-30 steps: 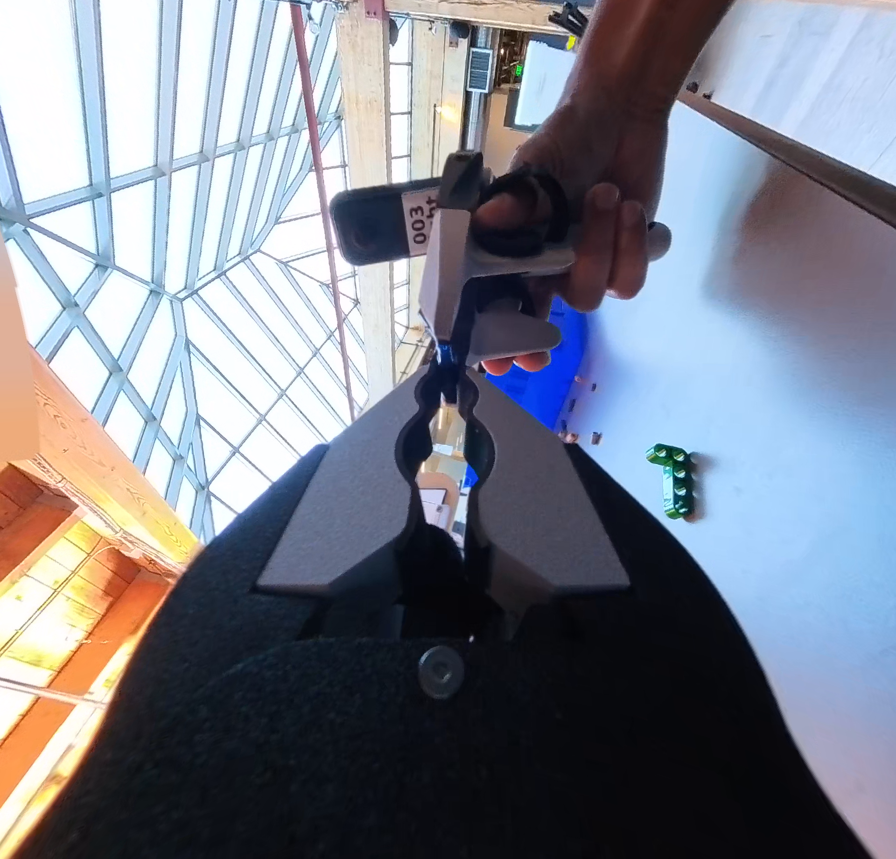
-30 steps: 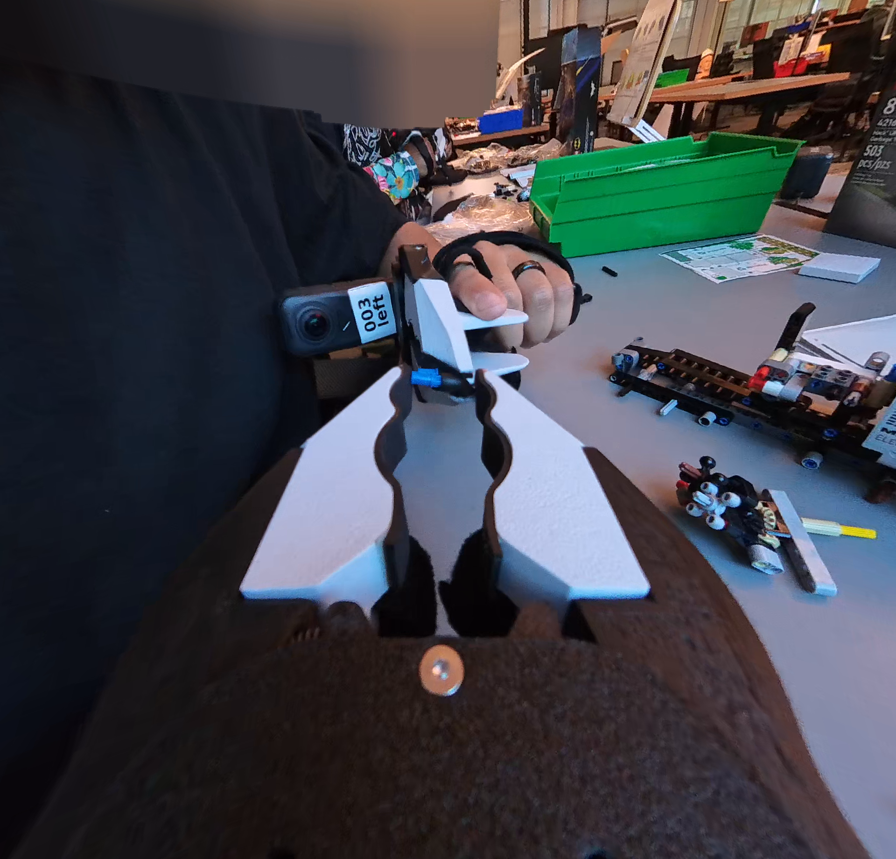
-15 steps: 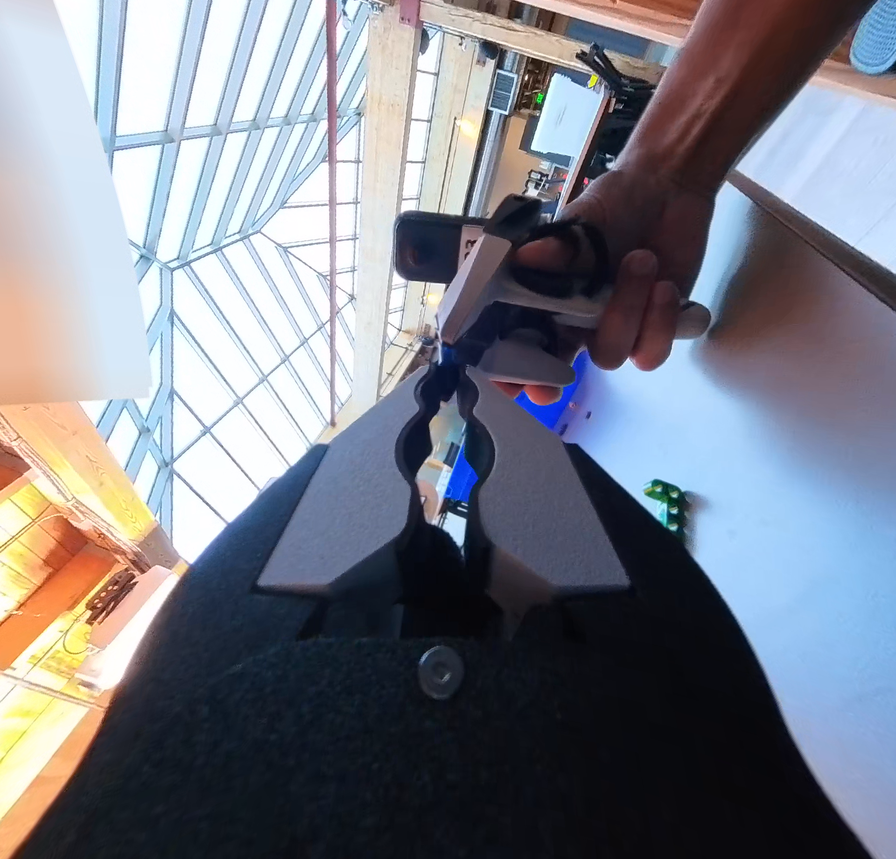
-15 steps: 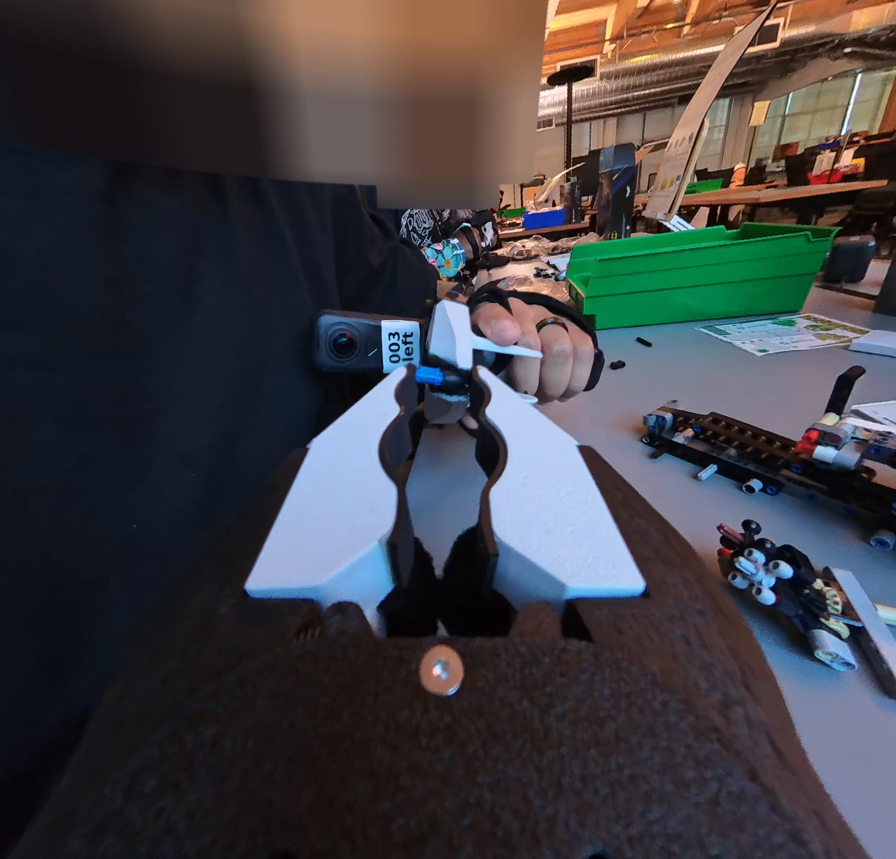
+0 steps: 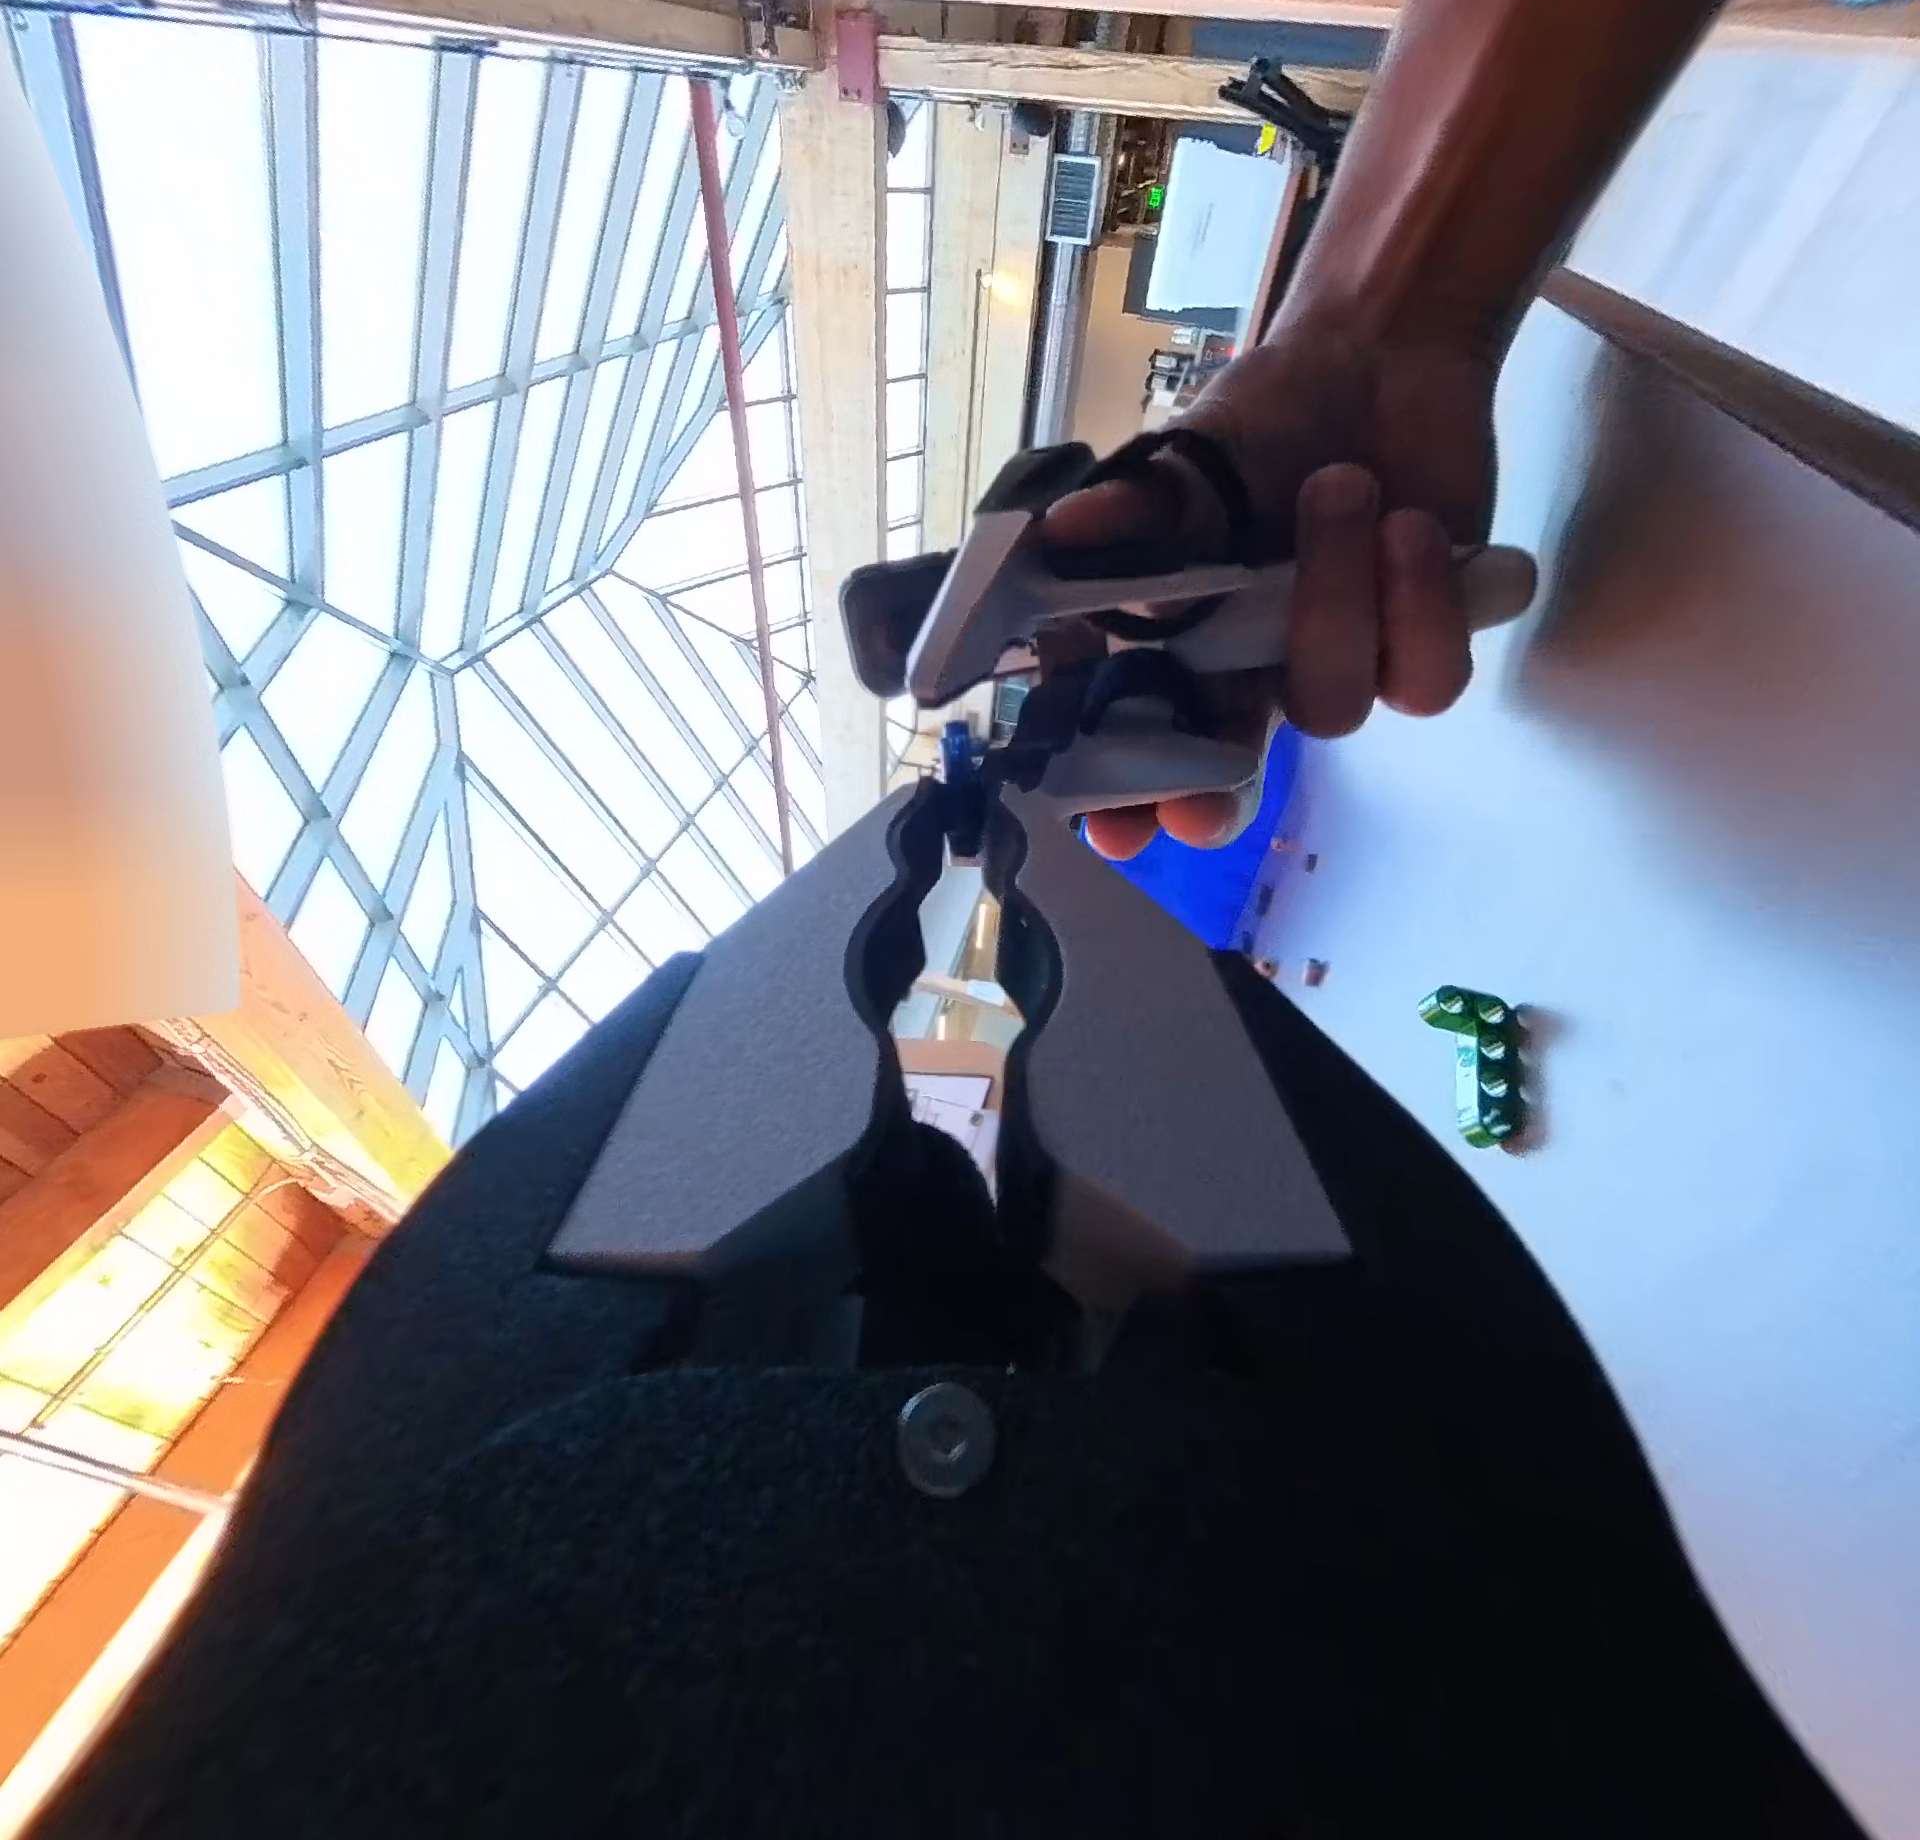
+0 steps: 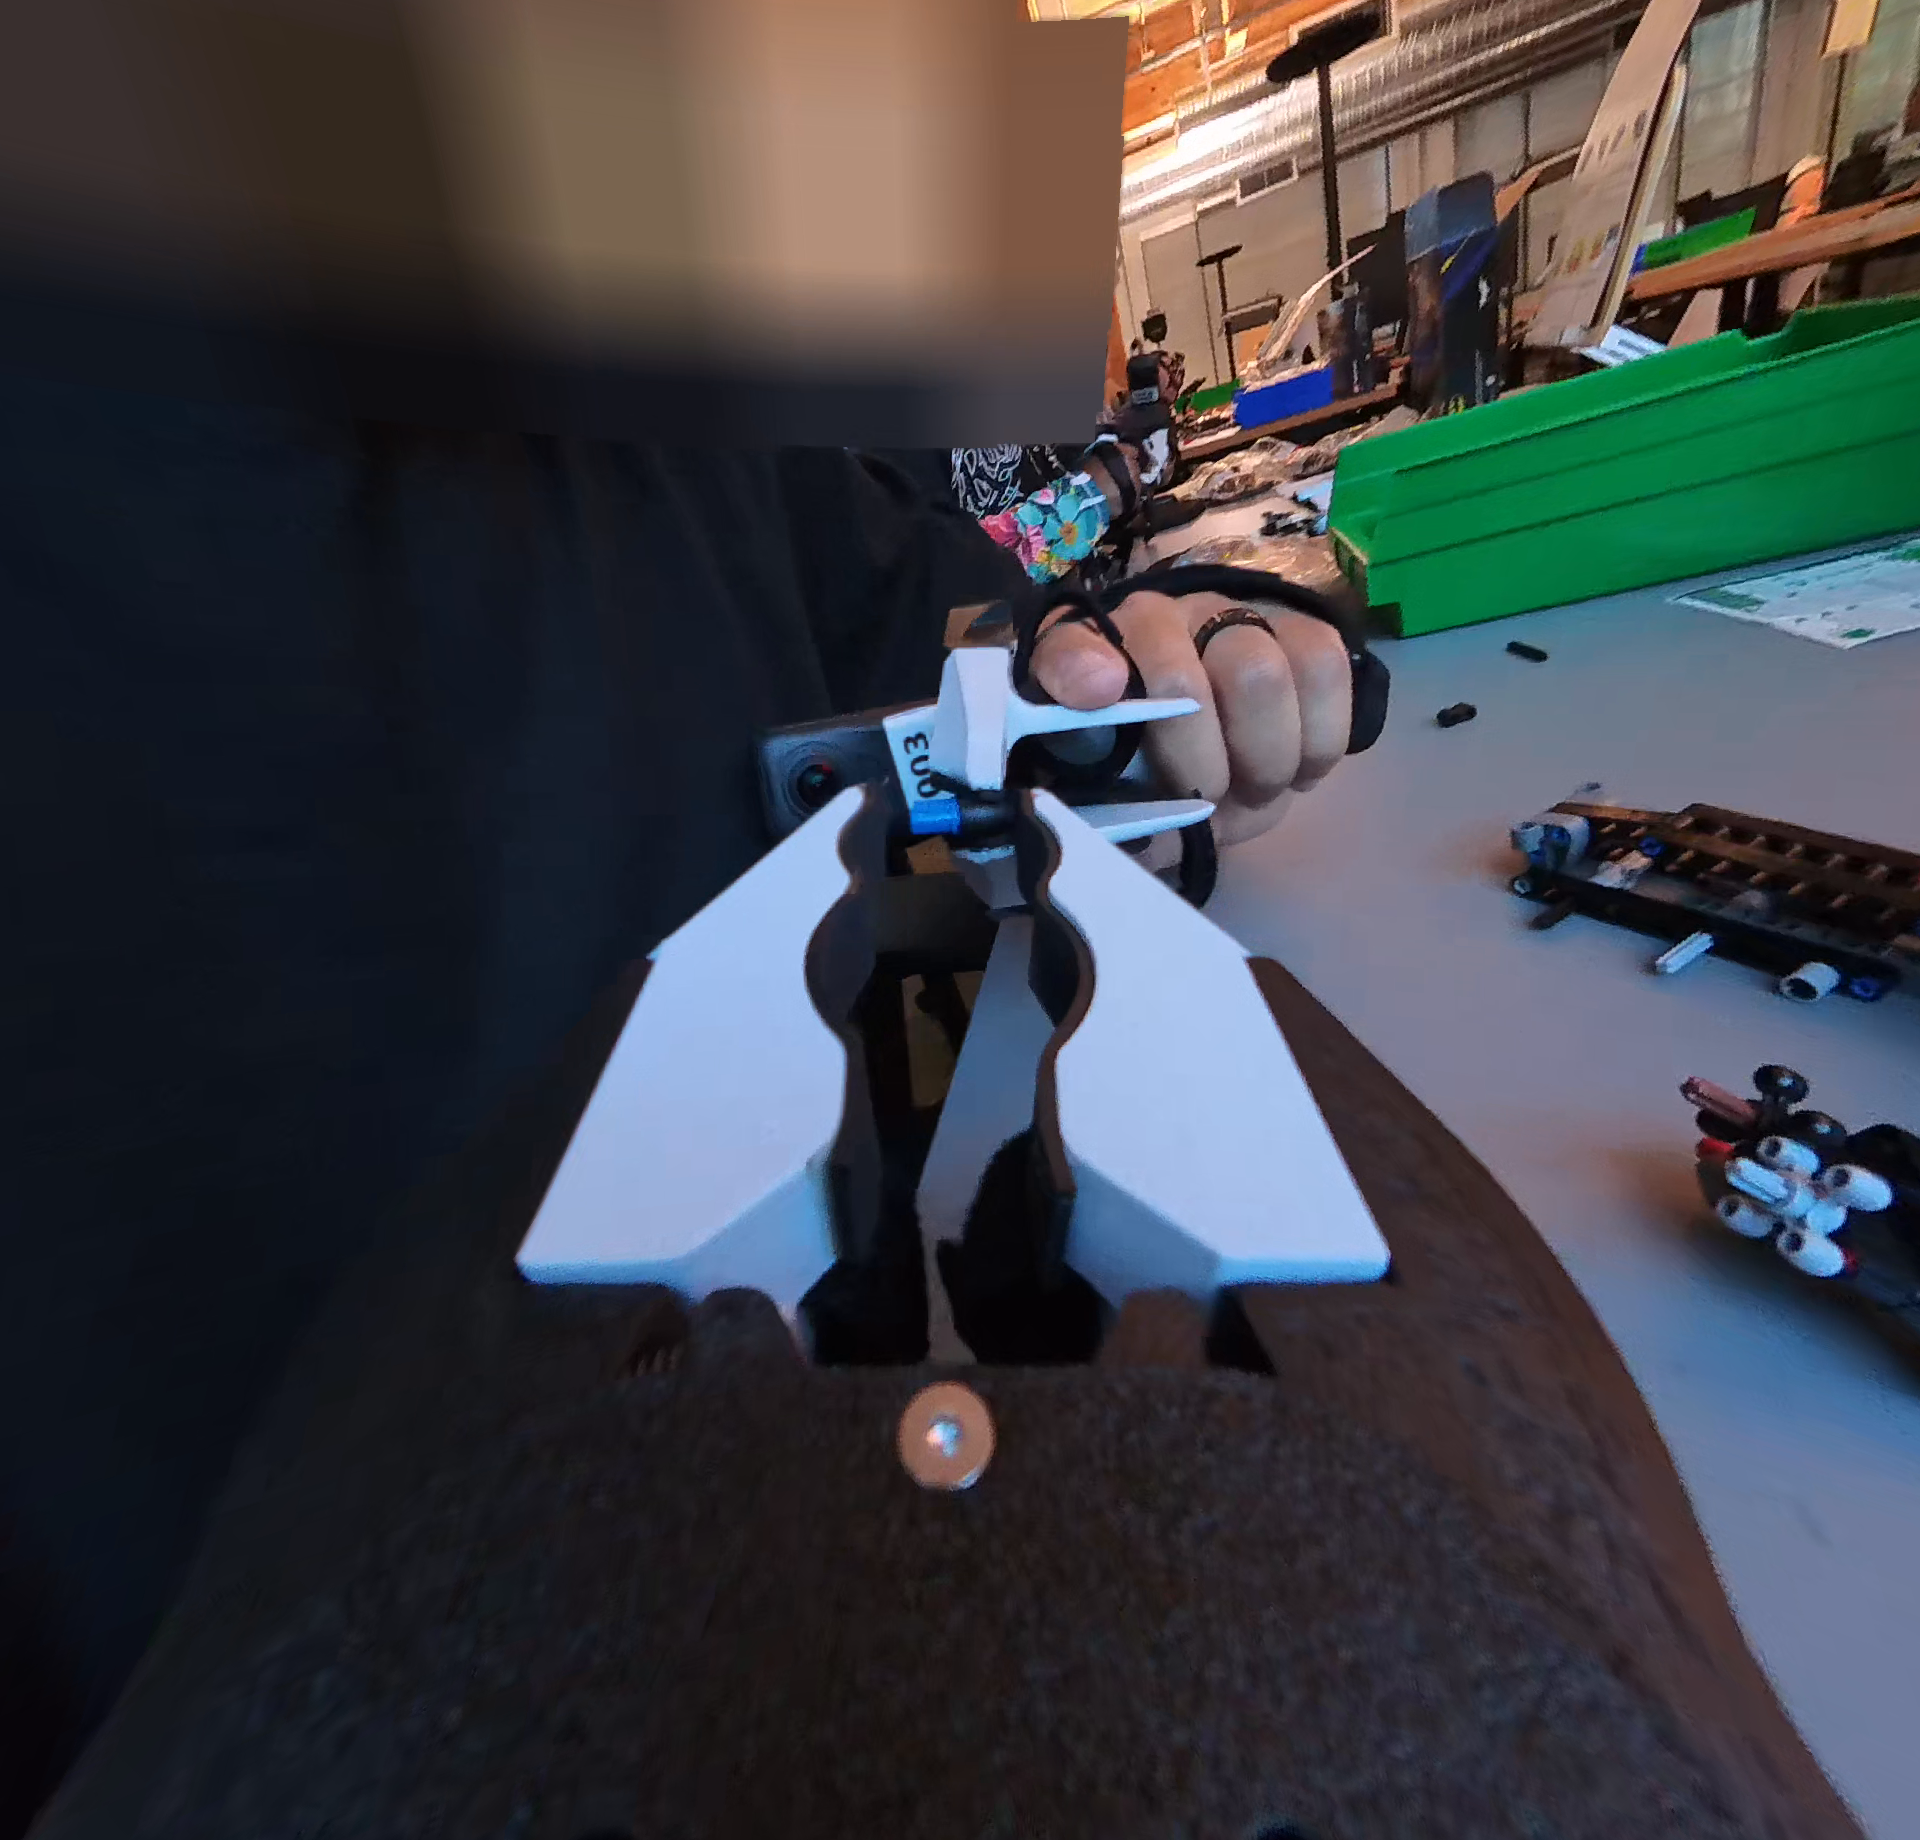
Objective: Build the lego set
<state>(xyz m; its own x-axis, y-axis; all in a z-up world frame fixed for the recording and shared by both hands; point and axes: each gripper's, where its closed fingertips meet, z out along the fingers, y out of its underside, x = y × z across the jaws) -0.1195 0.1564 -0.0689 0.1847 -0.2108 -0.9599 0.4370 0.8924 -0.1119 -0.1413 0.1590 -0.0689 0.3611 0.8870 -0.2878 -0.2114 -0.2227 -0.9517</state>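
My left gripper (image 5: 961, 822) and my right gripper (image 6: 951, 811) meet tip to tip in the air above the white table (image 5: 1662, 959). Between them is a small blue pin (image 5: 956, 751) joined to a short black lego piece (image 5: 1029, 746). The left jaws are nearly closed on the blue pin's end. In the right wrist view the blue pin (image 6: 932, 816) and the black piece (image 6: 985, 814) lie crosswise between the right jaws, which are closed on them. A hand holds each gripper.
A green lego piece (image 5: 1475, 1073) lies on the table. A long black lego assembly (image 6: 1745, 886) and a small assembly with white pins (image 6: 1808, 1188) lie to the right. A green bin (image 6: 1621, 481), a printed sheet (image 6: 1818, 595) and loose black pins (image 6: 1455, 715) are farther back. Left and right tips are no more than a few centimetres apart.
Both grippers stayed tip to tip on the small piece and rose slightly. The right gripper has turned in the left wrist view, and the blue pin now sticks out more above the left tips.
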